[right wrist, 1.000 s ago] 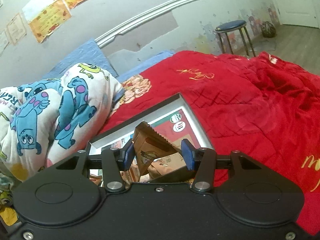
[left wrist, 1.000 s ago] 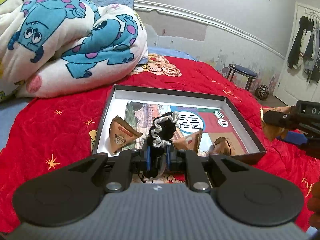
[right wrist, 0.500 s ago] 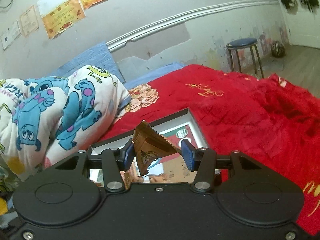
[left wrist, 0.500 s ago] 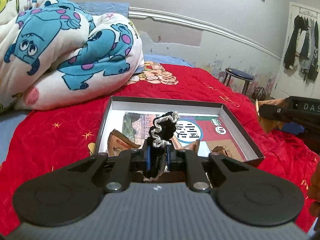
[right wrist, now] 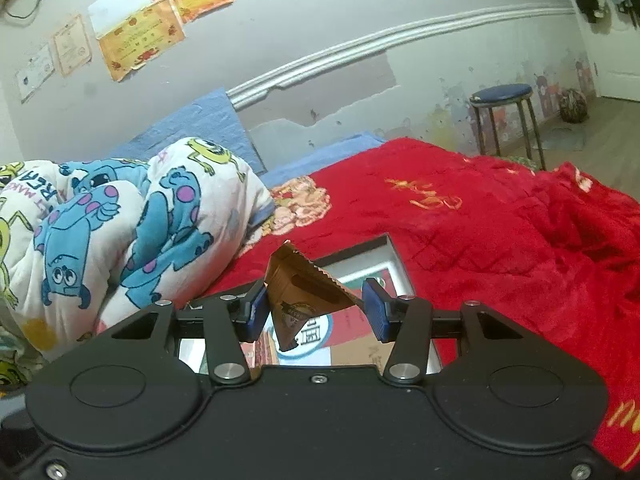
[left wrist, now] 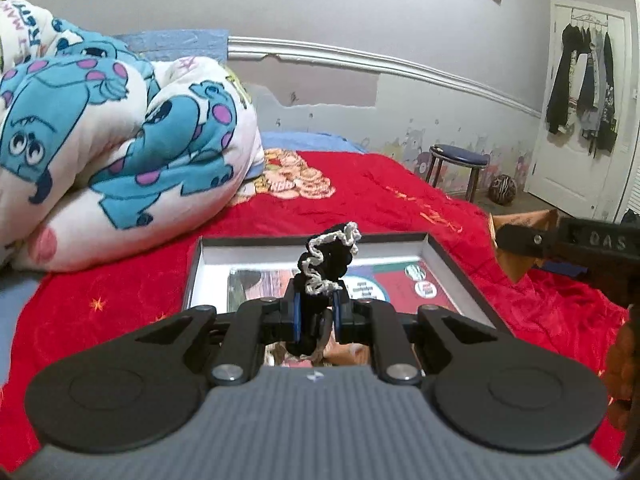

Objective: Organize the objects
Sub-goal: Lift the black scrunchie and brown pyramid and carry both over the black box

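On the red bedspread (left wrist: 120, 292), the shallow grey box (left wrist: 448, 256) lies open below both my grippers, a printed red-and-white sheet (left wrist: 384, 280) covering its floor. My left gripper (left wrist: 316, 312) has its blue pads drawn narrow on a black scrunchie with white trim (left wrist: 328, 260), which stands up out of the fingers above the box's near half, clear of the floor. My right gripper (right wrist: 316, 308) holds a brown triangular packet (right wrist: 296, 300) between moderately spread pads, one serrated edge pointing up, the packet hanging over the box's right part; from the left wrist camera that same gripper (left wrist: 532, 240) shows at the right edge with the packet (left wrist: 516, 236) beyond the box's rim. Anything else in the box is hidden behind the gripper bodies, apart from slivers of brown too small to name. A cartoon-print quilt (left wrist: 120, 140) is bundled at the head of the bed, well apart from the box.
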Motion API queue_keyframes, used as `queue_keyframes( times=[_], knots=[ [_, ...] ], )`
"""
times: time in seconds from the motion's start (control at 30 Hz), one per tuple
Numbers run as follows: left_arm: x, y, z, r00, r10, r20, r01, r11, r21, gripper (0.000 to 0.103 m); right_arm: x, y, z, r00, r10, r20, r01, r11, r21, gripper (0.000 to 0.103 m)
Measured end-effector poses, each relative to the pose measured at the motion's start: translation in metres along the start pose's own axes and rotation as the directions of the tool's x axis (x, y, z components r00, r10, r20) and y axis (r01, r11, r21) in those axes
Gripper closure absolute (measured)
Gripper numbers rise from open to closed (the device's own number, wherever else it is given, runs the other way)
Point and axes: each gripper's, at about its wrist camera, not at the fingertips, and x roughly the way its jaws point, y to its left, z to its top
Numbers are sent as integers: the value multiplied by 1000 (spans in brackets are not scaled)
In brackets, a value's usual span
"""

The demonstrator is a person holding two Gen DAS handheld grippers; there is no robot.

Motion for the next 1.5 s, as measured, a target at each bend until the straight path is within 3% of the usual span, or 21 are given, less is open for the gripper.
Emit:
queue_keyframes(
  times=[0.27,0.6,1.17,1.5],
  knots=[
    [23,1,21,1000,-10,16,9,999,45,85,20,-18,2,990,139,-35,-135,986,100,55],
    [54,3,-9,997,-21,-69,23,999,33,85,57,6,-17,998,26,-60,-28,999,-31,55],
    [83,-22,-1,997,-47,-66,52,996,72,85,77,-15,-11,998,6,-69,-4,999,36,55],
    [97,-17,-2,993,-63,-96,68,996,53,85,81,-16,-13,996,-9,-83,11,999,34,55]
  ],
)
